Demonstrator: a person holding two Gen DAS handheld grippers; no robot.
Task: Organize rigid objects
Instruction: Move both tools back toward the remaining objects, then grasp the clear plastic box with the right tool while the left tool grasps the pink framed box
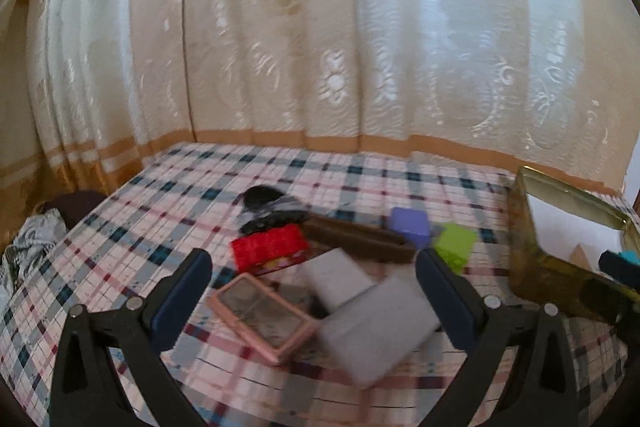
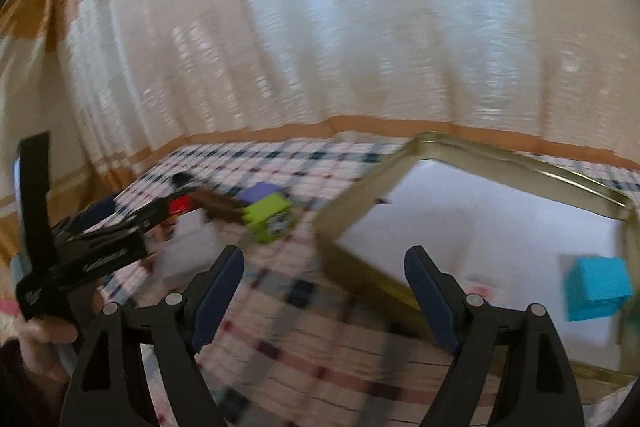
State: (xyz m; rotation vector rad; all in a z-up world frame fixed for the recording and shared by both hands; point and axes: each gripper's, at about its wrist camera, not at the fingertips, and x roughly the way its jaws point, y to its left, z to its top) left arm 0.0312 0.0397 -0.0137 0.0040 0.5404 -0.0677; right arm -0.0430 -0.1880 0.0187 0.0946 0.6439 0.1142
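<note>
My left gripper [image 1: 314, 269] is open above a heap on the checked cloth: a pink case [image 1: 264, 319], two grey boxes [image 1: 378, 327], a red box [image 1: 270, 247], a brown box [image 1: 356, 237], a purple cube [image 1: 410, 229] and a green cube [image 1: 456, 245]. Nothing is between its fingers. My right gripper [image 2: 324, 267] is open and empty over the near left corner of a gold tin [image 2: 356, 203] lined in white. A blue cube [image 2: 598, 287] lies inside the tin. The green cube [image 2: 268, 217] and purple cube [image 2: 262, 193] sit left of the tin.
A patterned curtain [image 1: 320, 27] hangs right behind the table [image 1: 200, 171]. A black knitted item [image 1: 266, 205] lies behind the red box. Crumpled cloth [image 1: 28, 247] sits off the table's left edge. A hand [image 2: 44, 331] holds the left gripper's body [image 2: 80, 255] at the left.
</note>
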